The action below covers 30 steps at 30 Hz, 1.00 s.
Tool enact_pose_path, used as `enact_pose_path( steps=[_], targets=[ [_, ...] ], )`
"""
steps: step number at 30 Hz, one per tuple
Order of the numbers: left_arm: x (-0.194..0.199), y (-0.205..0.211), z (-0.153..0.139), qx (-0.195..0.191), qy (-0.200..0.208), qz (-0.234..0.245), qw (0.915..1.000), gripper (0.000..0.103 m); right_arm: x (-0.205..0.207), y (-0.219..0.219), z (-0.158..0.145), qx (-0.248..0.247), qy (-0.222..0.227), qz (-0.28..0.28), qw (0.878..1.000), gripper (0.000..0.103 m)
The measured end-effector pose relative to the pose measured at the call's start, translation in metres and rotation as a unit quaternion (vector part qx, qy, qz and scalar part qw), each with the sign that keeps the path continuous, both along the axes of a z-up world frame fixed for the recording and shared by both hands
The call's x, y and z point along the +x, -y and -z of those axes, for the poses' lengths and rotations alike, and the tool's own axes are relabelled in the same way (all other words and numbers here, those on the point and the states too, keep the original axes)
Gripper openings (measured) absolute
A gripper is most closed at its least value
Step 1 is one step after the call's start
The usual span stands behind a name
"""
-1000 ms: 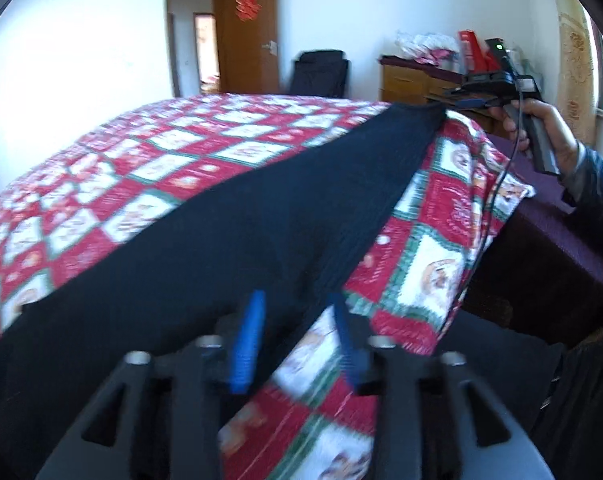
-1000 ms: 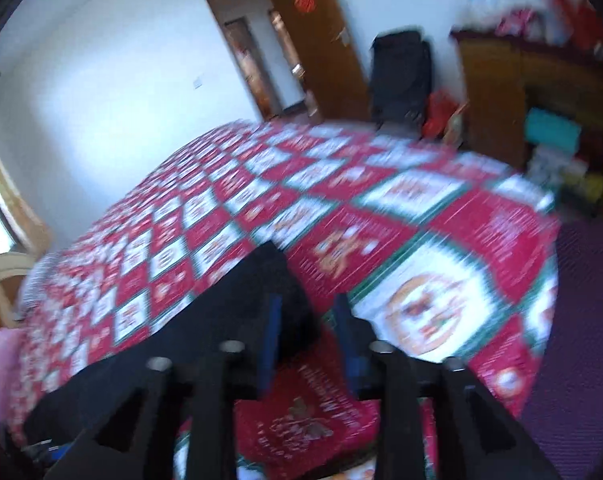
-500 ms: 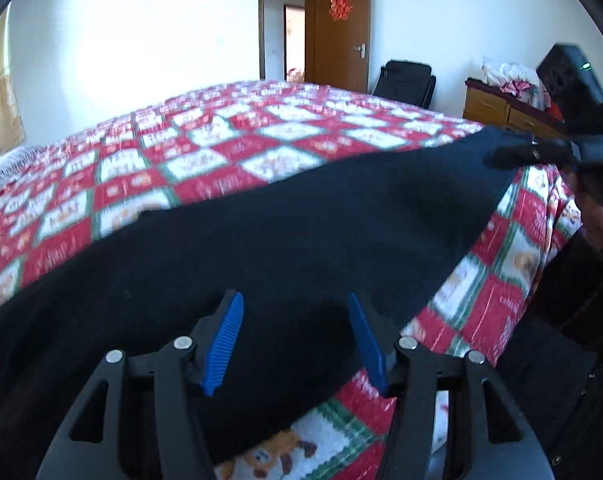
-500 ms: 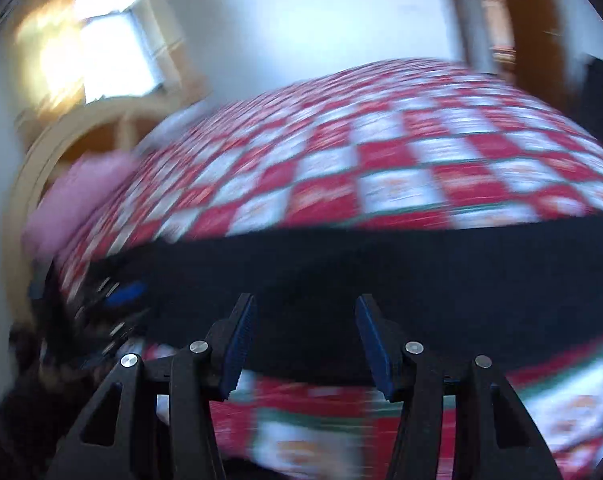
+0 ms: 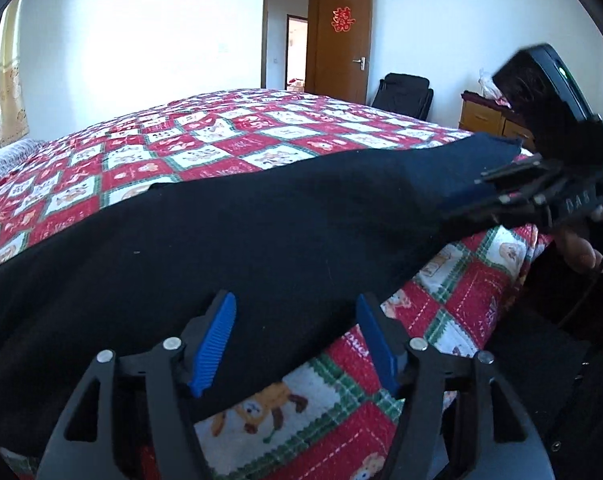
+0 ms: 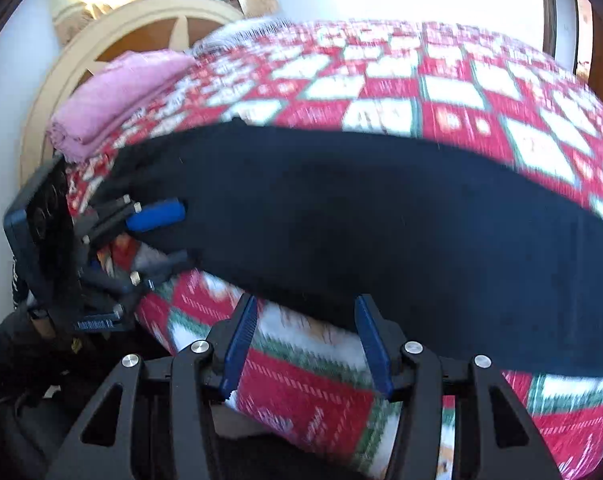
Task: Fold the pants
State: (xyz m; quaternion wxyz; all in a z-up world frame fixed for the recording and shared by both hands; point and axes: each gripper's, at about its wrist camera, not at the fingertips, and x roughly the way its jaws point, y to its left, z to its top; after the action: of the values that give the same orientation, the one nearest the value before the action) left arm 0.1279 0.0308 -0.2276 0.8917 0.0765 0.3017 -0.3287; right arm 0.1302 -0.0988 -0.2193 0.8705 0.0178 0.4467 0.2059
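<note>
pants (image 5: 261,232) lie flat as one long dark strip along the near edge of the bed (image 5: 229,148), spread lengthwise across the red/white checkered quilt (image 6: 441,92), so both ends sit within reach of a gripper

left gripper (image 5: 295,340) released, blue pads wide apart; cloth runs just ahead of and between the fingers, the right pad over the pants' near hem where it meets the quilt. Nothing pinched. Looks lined up to take this end's edge

right gripper (image 6: 305,338) also released, jaws apart. Pants edge sits just ahead of the tips, bare quilt under the fingers, not gripping. Frame is blurred so exact contact can't be told

each wrist view shows the other gripper far off at the opposite end of the strip: right one at the far right of the left view (image 5: 513,196), its fingers touching or overlapping the leg end; left one at the far left of the right view (image 6: 157,232), blue pad against the fabric edge

judgement: one gripper per end so the pants can be lifted evenly and folded end to end; fold not yet begun

pink folded cloth (image 6: 109,96) beyond the pants by the headboard (image 6: 101,28), well apart, not involved
</note>
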Motion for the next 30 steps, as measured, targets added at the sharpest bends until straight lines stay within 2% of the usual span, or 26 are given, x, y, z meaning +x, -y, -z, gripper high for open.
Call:
enact_pose_path(
  steps=[3, 5, 8, 10, 13, 16, 18, 20, 23, 26, 28, 30],
  targets=[
    [-0.003, -0.007, -0.002, 0.003, 0.006, -0.013, 0.9999, 0.066, 0.022, -0.012, 0.004, 0.022, -0.004, -0.004, 1.000, 0.053],
    [-0.003, -0.017, -0.006, -0.002, 0.012, -0.025, 0.9996, 0.066, 0.030, -0.022, 0.021, 0.000, -0.023, -0.007, 1.000, 0.053],
    [0.001, -0.037, -0.012, -0.003, 0.024, -0.053, 0.9983, 0.066, 0.016, -0.036, 0.027, -0.050, 0.007, -0.026, 0.998, 0.053],
    [0.007, -0.051, -0.016, 0.007, 0.033, -0.081, 0.9961, 0.066, 0.013, -0.036, 0.026, -0.054, 0.002, -0.030, 0.998, 0.053],
    [0.023, -0.084, -0.020, 0.021, 0.038, -0.144, 0.9887, 0.070, 0.013, -0.029, 0.025, -0.040, -0.005, -0.030, 0.999, 0.053],
    [0.041, -0.129, -0.025, 0.022, 0.034, -0.213, 0.9762, 0.071, 0.018, -0.028, 0.025, -0.031, -0.011, -0.024, 0.999, 0.053],
    [0.057, -0.164, -0.028, 0.012, 0.020, -0.257, 0.9662, 0.071, 0.015, -0.030, 0.026, -0.042, -0.005, -0.027, 0.999, 0.053],
    [0.067, -0.187, -0.026, 0.005, 0.007, -0.280, 0.9600, 0.071, 0.012, -0.036, 0.027, -0.062, 0.007, -0.031, 0.998, 0.053],
    [0.084, -0.203, -0.020, 0.001, -0.011, -0.282, 0.9594, 0.071, 0.010, -0.039, 0.028, -0.078, 0.016, -0.035, 0.996, 0.053],
    [0.096, -0.207, -0.012, -0.025, -0.040, -0.260, 0.9644, 0.070, 0.011, -0.037, 0.028, -0.071, 0.015, -0.033, 0.997, 0.053],
    [0.101, -0.207, -0.008, -0.028, -0.048, -0.259, 0.9644, 0.070, 0.011, -0.035, 0.028, -0.065, 0.013, -0.031, 0.997, 0.053],
    [0.107, -0.214, -0.003, -0.052, -0.066, -0.261, 0.9616, 0.065, 0.011, -0.036, 0.028, -0.064, 0.014, -0.030, 0.997, 0.053]
  ],
)
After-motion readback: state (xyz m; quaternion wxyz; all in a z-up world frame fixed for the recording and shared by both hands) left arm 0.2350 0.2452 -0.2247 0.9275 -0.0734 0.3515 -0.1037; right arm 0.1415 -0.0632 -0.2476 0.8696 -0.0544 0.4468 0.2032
